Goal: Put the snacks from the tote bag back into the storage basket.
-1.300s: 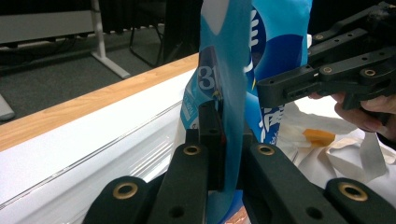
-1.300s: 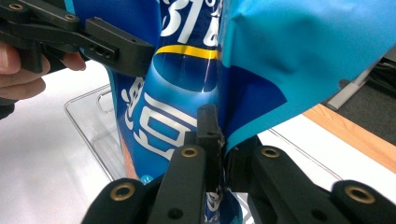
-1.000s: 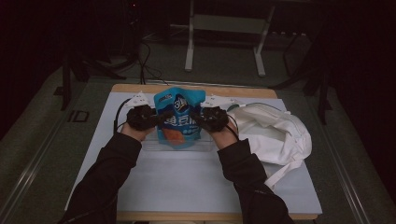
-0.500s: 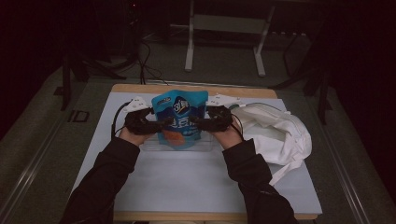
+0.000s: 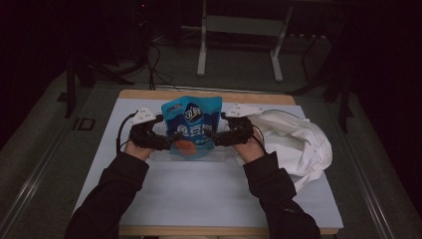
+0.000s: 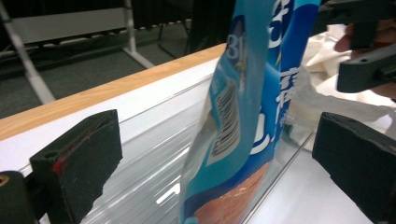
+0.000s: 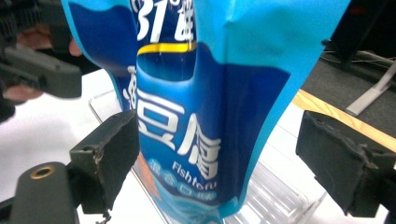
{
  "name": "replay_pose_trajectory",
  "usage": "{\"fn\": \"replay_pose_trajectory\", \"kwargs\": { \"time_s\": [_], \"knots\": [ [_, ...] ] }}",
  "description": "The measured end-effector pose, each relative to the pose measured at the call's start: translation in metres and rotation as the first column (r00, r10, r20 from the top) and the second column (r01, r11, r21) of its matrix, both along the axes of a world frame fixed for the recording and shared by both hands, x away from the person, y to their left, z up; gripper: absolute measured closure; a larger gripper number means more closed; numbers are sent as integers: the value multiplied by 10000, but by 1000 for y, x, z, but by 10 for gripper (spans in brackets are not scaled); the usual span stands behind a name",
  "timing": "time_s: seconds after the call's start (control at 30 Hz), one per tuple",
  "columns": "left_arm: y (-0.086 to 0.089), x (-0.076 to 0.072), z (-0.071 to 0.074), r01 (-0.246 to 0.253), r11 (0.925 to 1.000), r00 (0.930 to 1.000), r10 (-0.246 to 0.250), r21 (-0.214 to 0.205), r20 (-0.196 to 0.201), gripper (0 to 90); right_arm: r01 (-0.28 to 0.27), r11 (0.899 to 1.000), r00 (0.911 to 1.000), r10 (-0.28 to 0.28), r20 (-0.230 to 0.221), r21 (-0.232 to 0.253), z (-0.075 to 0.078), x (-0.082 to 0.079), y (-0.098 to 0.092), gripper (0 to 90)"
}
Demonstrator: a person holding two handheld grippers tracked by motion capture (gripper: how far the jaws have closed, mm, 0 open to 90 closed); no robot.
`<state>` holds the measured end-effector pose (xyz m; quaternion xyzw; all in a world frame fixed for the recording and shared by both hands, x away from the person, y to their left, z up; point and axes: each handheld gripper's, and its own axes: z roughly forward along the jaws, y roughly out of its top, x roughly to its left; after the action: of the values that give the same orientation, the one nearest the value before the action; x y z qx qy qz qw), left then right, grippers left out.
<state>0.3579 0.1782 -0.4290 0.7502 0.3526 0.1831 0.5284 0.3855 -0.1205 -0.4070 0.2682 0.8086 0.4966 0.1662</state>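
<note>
- Blue snack bag (image 5: 192,127) stands upright, long axis vertical, bottom in clear plastic tray (image 5: 161,155) at table (image 5: 209,194) centre, w/ white cloth bag (image 5: 293,142) to its right.
- Left gripper (image 5: 166,143) & right gripper (image 5: 219,139) flank bag from opposite sides, about equally near.
- Both jaw pairs wide open, bag sitting between the pads (image 7: 112,158), nothing clamped.

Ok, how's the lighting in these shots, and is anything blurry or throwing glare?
High view: dim, the room behind nearly black, with the white table as the brightest area and the blue snack bag still readable. Left gripper view: brighter, streaky glare on the clear plastic tray, and the near jaws look soft. Right gripper view: the bag's lettering is fairly sharp, while the background hand is blurred.
</note>
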Motion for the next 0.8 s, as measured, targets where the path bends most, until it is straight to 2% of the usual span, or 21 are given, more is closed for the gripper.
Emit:
{"fn": "replay_pose_trajectory", "kwargs": {
  "time_s": [0.13,0.2,0.33,0.4,0.53,0.6,0.7,0.8],
  "knots": [
    [3,-7,-1,-99,9999,9999,99,-38,-24,19,29,10000,9999,-28,155,-41,-2,-3,-5,137],
    [2,-11,-2,-201,9996,9998,201,182,-12,19,73,9999,9999,-72,131,-72,-3,-5,-8,138],
    [3,-20,-8,-455,9985,9988,459,296,-142,19,76,10000,9999,-76,89,-47,-5,-8,-15,138],
    [4,-25,-11,-426,9990,9988,428,108,-253,19,96,10000,9999,-96,57,-12,-5,-11,-18,138],
    [2,-36,-18,-524,9985,9981,529,167,-317,19,76,10000,9999,-76,108,-16,-4,-17,-25,139],
    [2,-41,-21,-403,9992,9985,403,-9,-376,19,11,10000,9999,-11,150,-49,-5,-20,-27,140],
    [3,-47,-25,-292,9996,9992,292,-6,-267,19,-14,10000,9999,15,128,-87,-5,-26,-33,141],
    [4,-54,-27,-218,9997,9991,214,-95,-375,19,-41,10000,9999,41,103,19,-6,-30,-39,141]
  ]
}}
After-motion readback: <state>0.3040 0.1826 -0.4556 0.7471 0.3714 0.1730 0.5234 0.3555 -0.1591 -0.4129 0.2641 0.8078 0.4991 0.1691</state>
